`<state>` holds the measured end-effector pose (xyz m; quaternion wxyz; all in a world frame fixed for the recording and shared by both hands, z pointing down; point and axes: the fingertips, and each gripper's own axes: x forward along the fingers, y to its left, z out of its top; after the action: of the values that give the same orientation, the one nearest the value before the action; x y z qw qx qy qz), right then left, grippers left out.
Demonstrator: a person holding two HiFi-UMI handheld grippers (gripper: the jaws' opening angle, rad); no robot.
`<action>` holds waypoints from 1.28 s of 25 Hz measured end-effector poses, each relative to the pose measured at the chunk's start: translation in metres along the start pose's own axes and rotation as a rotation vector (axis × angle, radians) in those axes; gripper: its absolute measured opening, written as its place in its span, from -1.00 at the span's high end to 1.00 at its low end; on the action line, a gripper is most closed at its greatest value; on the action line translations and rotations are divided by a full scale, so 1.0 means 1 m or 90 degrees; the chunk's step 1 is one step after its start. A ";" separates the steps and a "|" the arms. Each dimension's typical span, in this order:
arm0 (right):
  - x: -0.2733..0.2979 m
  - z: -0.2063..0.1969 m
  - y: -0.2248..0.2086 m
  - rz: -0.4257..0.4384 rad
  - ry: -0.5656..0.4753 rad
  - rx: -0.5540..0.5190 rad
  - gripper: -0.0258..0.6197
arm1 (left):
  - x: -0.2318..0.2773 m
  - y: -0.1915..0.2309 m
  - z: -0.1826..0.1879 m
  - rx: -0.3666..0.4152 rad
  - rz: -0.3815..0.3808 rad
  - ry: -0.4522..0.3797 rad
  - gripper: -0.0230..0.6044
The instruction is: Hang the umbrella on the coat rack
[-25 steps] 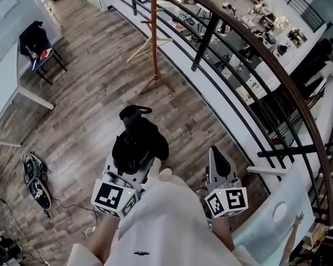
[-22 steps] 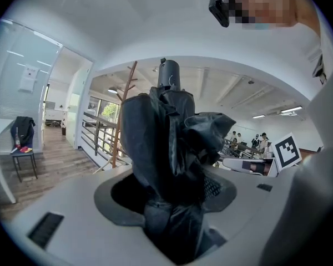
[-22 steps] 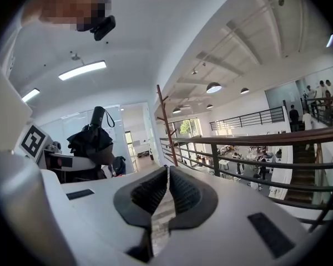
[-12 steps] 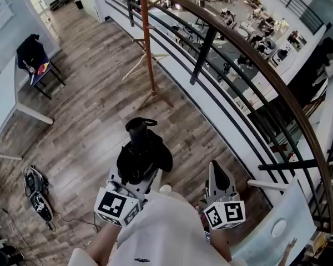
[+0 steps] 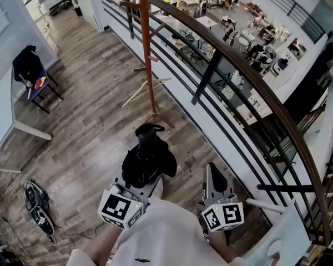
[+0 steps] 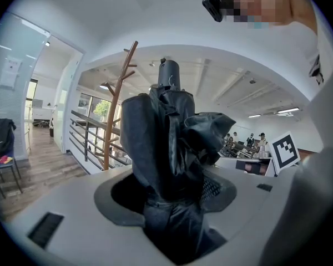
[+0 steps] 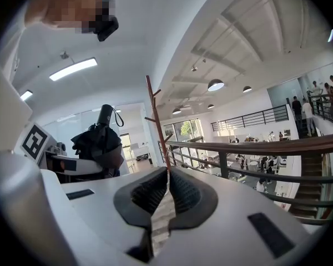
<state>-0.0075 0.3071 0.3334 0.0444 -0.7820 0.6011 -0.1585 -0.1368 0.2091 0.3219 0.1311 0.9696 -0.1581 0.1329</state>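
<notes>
A folded black umbrella (image 5: 147, 158) stands upright in my left gripper (image 5: 137, 183), handle end and wrist strap on top. The jaws are shut on its bundled fabric (image 6: 166, 143), which fills the left gripper view. My right gripper (image 5: 213, 170) rides beside it, shut with nothing between its pads (image 7: 180, 190). The wooden coat rack (image 5: 146, 49) stands ahead of both grippers by the railing, its base on the plank floor. Its pole and pegs also show in the left gripper view (image 6: 115, 104) and past the right gripper's tips (image 7: 158, 121). The right gripper view shows the umbrella (image 7: 100, 140) at the left.
A black railing with a brown handrail (image 5: 238, 65) runs diagonally on the right, with a lower hall beyond it. A chair with dark clothing (image 5: 30, 65) and a white desk (image 5: 5, 115) stand at the left. Shoes and cables (image 5: 36, 206) lie on the floor.
Both grippers and the head have moved forward across the floor. The coat rack is nearer and larger. The umbrella stays in the left gripper.
</notes>
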 end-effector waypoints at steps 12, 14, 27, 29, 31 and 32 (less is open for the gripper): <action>0.155 0.042 0.007 0.008 -0.002 -0.014 0.80 | 0.083 0.112 0.055 -0.010 -0.012 -0.012 0.11; 0.170 0.043 0.009 0.015 0.003 -0.015 0.80 | 0.091 0.123 0.057 -0.011 -0.011 -0.009 0.11; 0.286 0.068 -0.006 0.122 0.021 -0.019 0.80 | 0.160 0.174 0.074 -0.038 0.053 0.004 0.11; 0.307 0.077 -0.011 0.149 0.026 -0.026 0.80 | 0.173 0.179 0.078 -0.046 0.072 0.003 0.11; 0.328 0.087 -0.013 0.179 0.028 -0.036 0.80 | 0.186 0.187 0.082 -0.053 0.092 0.002 0.11; 0.338 0.092 -0.015 0.195 0.031 -0.042 0.80 | 0.192 0.190 0.083 -0.059 0.103 0.001 0.11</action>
<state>0.1106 -0.0227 0.3158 0.0276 -0.6779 0.7194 -0.1486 -0.0082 -0.0415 0.3423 0.1646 0.9464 -0.2419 0.1368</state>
